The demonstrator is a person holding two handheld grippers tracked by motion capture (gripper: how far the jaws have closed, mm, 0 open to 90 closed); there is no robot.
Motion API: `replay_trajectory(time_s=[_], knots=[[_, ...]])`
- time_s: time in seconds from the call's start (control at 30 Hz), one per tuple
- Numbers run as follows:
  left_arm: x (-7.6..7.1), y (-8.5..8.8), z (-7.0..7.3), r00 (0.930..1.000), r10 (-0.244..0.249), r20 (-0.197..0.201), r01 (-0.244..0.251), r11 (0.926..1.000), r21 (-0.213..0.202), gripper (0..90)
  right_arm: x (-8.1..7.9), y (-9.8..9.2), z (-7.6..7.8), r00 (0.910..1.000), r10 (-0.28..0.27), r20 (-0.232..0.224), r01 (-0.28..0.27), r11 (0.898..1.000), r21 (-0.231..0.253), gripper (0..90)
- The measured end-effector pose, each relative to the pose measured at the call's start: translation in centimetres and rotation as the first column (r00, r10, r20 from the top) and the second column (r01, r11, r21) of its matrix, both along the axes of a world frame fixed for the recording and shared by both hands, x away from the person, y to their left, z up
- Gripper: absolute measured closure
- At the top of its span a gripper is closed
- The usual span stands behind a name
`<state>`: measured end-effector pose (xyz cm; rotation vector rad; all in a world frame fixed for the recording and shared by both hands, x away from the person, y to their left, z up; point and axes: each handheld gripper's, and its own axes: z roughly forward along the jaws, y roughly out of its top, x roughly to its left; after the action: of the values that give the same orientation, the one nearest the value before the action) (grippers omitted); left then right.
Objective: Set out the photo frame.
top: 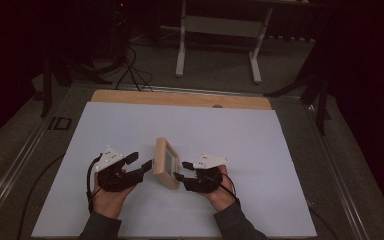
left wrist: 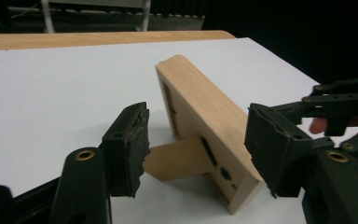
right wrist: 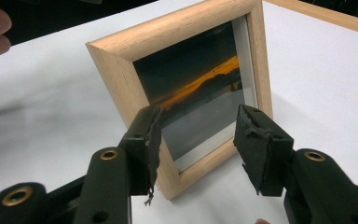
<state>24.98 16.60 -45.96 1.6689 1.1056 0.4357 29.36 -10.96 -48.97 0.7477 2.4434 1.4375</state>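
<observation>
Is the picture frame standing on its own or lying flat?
Standing. The picture frame is upright on the white table, with its back stand swung out behind; the jaws of both grippers are open and apart from it.

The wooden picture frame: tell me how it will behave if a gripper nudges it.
The picture frame stands upright on the white table, propped by a thin back stand, so a sideways nudge would probably tip it. The wood looks rigid; it should not flex. Its glazed front looks breakable and smooth, so handle it gently.
</observation>
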Motion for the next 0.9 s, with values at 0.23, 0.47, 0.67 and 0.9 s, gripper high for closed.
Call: replay_trajectory(time_s=[0.23,0.47,0.67,0.9], knots=[[-0.1,-1.1,0.0,0.9995,-0.033,-0.001,0.033,0.9995,0.002,37.0,0.1,-0.1,0.0,1.0,-0.007,0.001,0.007,1.0,-0.002,50.0],[-0.2,-2.3,-0.3,0.9981,-0.061,-0.01,0.062,0.998,0.017,35.5,0.1,-0.3,0.0,0.9998,-0.02,0.008,0.02,1.0,-0.008,50.0],[0.0,-3.2,-0.7,0.9974,-0.067,-0.026,0.068,0.997,0.036,32.8,0.2,-0.3,0.0,0.9996,-0.026,0.006,0.026,1.0,-0.009,49.8],[0.5,-3.7,-1.5,0.9966,-0.063,-0.053,0.065,0.997,0.042,32.7,0.3,-0.4,0.0,0.9995,-0.032,0.006,0.032,0.999,-0.01,49.6]])
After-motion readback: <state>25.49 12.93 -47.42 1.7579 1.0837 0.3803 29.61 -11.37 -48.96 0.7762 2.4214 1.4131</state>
